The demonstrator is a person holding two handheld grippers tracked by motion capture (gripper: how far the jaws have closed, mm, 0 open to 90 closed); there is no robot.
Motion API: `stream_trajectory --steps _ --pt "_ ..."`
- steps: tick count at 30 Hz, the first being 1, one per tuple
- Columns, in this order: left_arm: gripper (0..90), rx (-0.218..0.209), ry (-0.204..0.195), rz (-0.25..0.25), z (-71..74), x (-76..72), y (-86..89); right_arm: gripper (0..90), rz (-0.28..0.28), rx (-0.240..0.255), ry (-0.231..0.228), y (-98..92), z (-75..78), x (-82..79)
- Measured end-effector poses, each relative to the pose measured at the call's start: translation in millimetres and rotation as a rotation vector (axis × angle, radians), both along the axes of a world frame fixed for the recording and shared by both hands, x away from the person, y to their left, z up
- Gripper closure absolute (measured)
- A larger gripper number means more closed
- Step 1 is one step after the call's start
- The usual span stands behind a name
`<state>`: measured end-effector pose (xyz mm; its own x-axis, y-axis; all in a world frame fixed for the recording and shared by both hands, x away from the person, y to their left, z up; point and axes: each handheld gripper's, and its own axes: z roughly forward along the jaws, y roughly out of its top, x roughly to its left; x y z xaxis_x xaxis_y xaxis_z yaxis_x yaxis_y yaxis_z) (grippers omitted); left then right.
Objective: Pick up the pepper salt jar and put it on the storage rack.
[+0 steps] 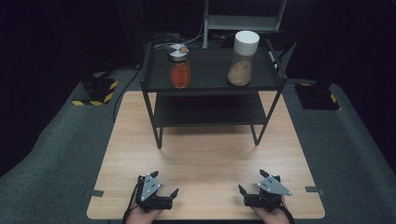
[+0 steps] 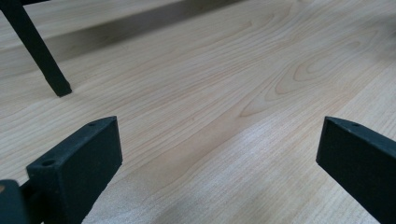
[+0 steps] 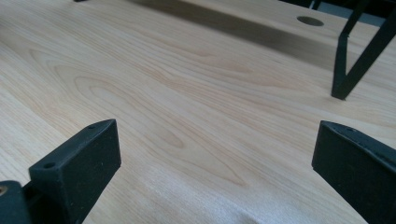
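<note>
Both grippers, left (image 1: 164, 183) and right (image 1: 251, 181), rest spread wide and empty near me; I'd reach squarely for the far jars (image 1: 179, 66).

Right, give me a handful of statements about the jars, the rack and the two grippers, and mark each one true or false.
1. Both jars stand on the top shelf of the black rack. True.
2. The jar with the white lid holds red contents. False: its contents are light brown; the silver-lidded jar holds the orange-red contents.
3. The left gripper is shut on a jar. False: its jaws stand wide apart over bare wood with nothing between them.
4. The right gripper is open, near the table's front edge. True.
5. The rack's lower shelf carries a third jar. False: nothing stands on it.
</note>
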<state>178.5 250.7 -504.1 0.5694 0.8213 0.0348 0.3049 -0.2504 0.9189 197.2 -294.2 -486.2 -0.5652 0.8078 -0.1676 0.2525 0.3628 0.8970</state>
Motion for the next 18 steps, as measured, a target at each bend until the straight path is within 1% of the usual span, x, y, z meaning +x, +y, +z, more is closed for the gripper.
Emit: stream_trajectory --steps 4,6,9,10,13,15,16,18 --pt "0.6 0.005 0.000 0.001 0.3 -0.2 -1.4 0.4 -0.003 -0.010 -0.004 1.6 0.0 -1.5" --pt "0.6 0.015 -0.003 -0.002 0.7 -0.9 -1.9 0.4 -0.006 -0.016 0.002 3.0 0.9 -0.7" --pt "0.6 0.014 0.000 -0.002 0.9 -1.6 -1.1 0.4 -0.004 -0.023 0.008 3.9 2.0 0.4" --pt "0.6 0.007 0.004 0.001 0.6 -1.8 -0.2 0.4 -0.003 -0.033 0.011 5.3 3.0 0.9" --pt "0.6 0.004 0.011 0.002 1.1 -0.9 -0.1 0.4 -0.002 -0.042 0.010 6.9 3.2 0.7" --pt "0.7 0.012 0.016 0.003 2.1 0.0 -1.5 0.4 -0.002 -0.046 -0.003 7.5 2.0 -1.3" --pt "0.7 0.024 0.016 0.000 3.3 1.0 -3.4 0.4 0.000 -0.045 -0.013 6.9 0.7 -2.5" --pt "0.7 0.026 0.017 0.000 3.5 1.6 -4.3 0.4 0.000 -0.040 -0.016 6.2 0.1 -3.2"
